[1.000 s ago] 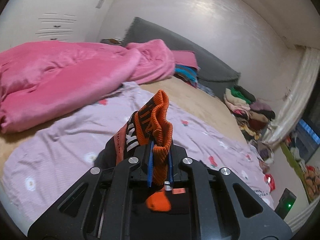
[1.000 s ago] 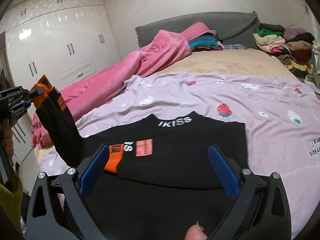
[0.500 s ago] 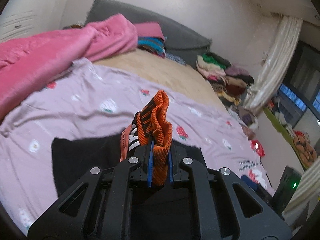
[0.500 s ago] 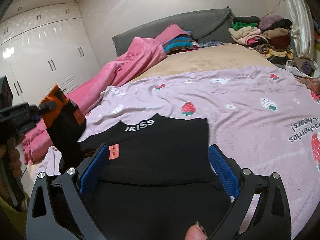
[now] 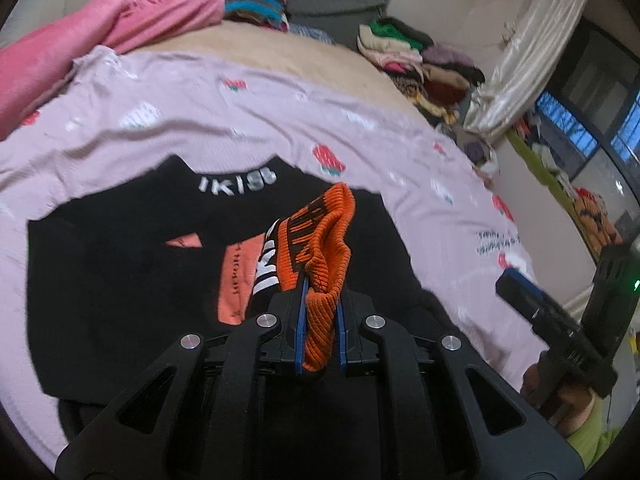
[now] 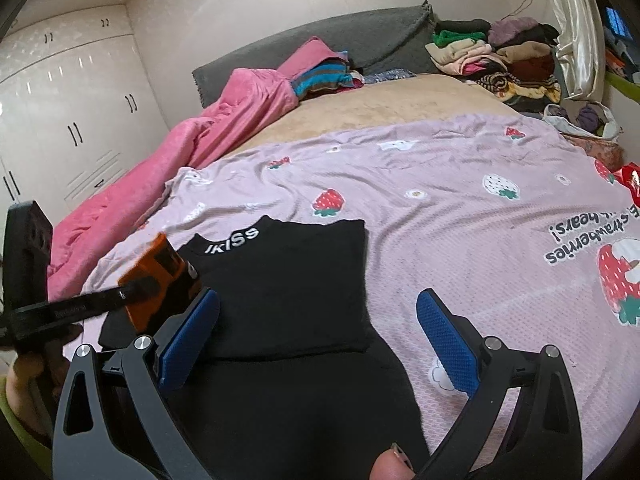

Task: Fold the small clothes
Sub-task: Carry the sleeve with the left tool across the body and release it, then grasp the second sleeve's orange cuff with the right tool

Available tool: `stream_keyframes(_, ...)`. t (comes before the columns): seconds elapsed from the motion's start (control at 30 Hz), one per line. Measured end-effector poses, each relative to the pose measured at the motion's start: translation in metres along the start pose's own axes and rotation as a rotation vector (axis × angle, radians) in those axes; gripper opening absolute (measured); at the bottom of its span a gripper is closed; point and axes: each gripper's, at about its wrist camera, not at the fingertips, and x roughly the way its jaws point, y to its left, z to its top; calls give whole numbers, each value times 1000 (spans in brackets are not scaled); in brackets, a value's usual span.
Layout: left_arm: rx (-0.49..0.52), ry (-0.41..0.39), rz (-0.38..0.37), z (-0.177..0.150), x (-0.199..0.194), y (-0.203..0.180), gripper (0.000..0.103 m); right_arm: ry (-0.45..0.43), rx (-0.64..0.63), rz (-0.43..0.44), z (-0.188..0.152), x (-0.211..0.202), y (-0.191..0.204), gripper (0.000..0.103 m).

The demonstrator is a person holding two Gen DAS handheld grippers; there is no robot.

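Black top [image 6: 288, 280] flat on bed, collar away; orange cuff [image 5: 324, 248] clamped in left tongs [image 5: 319, 320] above its left side; right tongs [image 6: 320, 336] apart, empty, near hem

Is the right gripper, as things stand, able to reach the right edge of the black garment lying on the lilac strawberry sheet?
Probably yes: the right gripper is open and empty, and the black garment edge lies uncovered just ahead.

Left gripper [image 5: 318, 320] clamped on orange ribbed cuff [image 5: 320, 248] of black garment [image 5: 132, 276], held over garment's body on pink strawberry sheet [image 5: 240, 120]. Right gripper [image 5: 524, 292] at right edge, state unclear. Clothes pile [image 5: 424, 60] behind.
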Motion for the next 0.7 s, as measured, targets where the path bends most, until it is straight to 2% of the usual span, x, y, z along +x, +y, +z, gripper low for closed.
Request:
stream_keyframes(0.17,9,64,-38,-9,20,-4,6,18,20,-15,0,6,-5,98)
stream_keyframes(0.27,22,102,-69,-13,29,-7,11,36,31,-21,-1,12,-7,98)
stream_keyframes(0.4,38,144,-122,-20,38,-11,36,74,42,-15,-2,25,-7,98)
stream_keyframes(0.53,44,152,-135,-27,31,-9,48,124,38,15,-3,41,2,98)
stream_keyframes(0.6,29,128,-111,-27,20,-1,51,155,17,35,-5,53,11,95)
stream_keyframes(0.63,22,116,-88,-26,15,4,51,175,-1,59,-6,60,18,85)
stream_keyframes(0.67,10,101,-51,-25,9,12,55,188,-13,76,-8,64,22,80)
stream_keyframes(0.7,-5,84,-11,-23,1,20,67,219,-33,92,-11,73,31,79)
